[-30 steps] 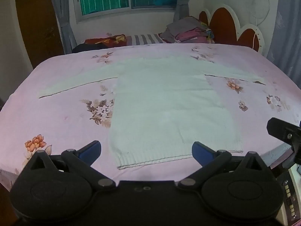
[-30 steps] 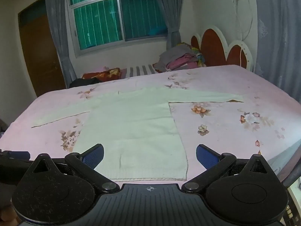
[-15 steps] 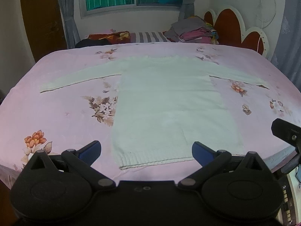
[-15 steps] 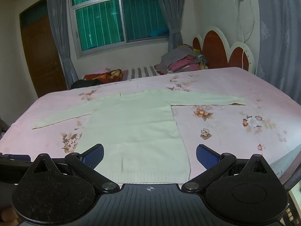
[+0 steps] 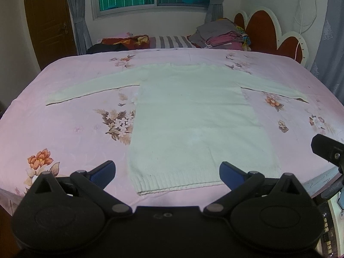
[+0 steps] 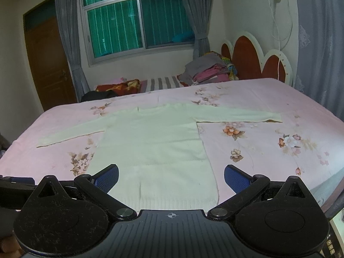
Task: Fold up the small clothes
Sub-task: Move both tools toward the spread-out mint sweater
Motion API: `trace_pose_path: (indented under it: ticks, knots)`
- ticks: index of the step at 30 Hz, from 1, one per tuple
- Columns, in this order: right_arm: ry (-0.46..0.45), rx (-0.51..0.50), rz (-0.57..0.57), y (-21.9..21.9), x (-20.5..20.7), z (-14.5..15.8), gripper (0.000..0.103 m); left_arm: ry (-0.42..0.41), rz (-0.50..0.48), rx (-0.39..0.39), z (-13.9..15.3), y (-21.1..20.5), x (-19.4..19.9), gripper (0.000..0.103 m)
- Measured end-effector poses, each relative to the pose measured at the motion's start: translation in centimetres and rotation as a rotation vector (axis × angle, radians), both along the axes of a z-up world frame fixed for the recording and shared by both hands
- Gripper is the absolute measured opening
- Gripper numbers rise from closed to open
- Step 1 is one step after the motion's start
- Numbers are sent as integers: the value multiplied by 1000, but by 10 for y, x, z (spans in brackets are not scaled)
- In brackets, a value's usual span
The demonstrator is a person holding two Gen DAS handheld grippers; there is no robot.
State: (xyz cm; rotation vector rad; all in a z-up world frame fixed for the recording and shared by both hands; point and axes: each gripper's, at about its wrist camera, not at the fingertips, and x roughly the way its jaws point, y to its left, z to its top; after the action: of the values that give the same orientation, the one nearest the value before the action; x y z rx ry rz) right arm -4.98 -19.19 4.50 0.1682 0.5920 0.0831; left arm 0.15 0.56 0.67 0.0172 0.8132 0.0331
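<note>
Door [image 6: 50,64]: brown wood, at the far left of the room, shut
Left curtain [image 6: 68,43]: grey, hanging between the door and the window
Window [image 6: 137,19]: green-tinted panes in a white frame, above the far side of the bed
Left gripper [image 5: 167,172]: held low at the near edge of the bed, jaws wide apart and holding nothing; its blue pads [image 5: 102,172] sit to either side of the sweater's hem
Left sleeve [image 5: 90,88]: stretched out flat toward the left side of the bed, cuff well clear of the bed's edge
Sweater [image 5: 193,120]: pale cream knit, spread flat and unfolded on the middle of the bed, neckline toward the window, ribbed hem toward the cameras; in the right wrist view [image 6: 154,150] it lies left of centre
Bed [image 5: 64,133]: covered in a pink sheet printed with flower sprays, the sweater resting directly on it
Right sleeve [image 6: 238,116]: stretched out flat toward the headboard side, cuff lying on the sheet
Right gripper [image 6: 171,177]: also low at the near edge, jaws wide apart and empty, hem of the sweater between the blue pads [image 6: 236,177]; part of its black body shows at the right edge of the left wrist view [image 5: 329,150]
Clothes pile [image 6: 210,68]: grey, pink and patterned garments stacked at the far corner of the bed, well apart from the sweater
Headboard [image 6: 255,60]: red scalloped panels with white trim, along the right side
Cable [image 6: 279,28]: white, hanging from a wall socket above the headboard
</note>
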Motion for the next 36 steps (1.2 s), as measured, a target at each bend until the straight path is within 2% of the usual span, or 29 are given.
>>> trace_pose_path:
  ticks: [36]
  knots:
    - [21, 0, -14, -3, 11, -1, 103, 25, 14, 1, -3, -1, 14, 102]
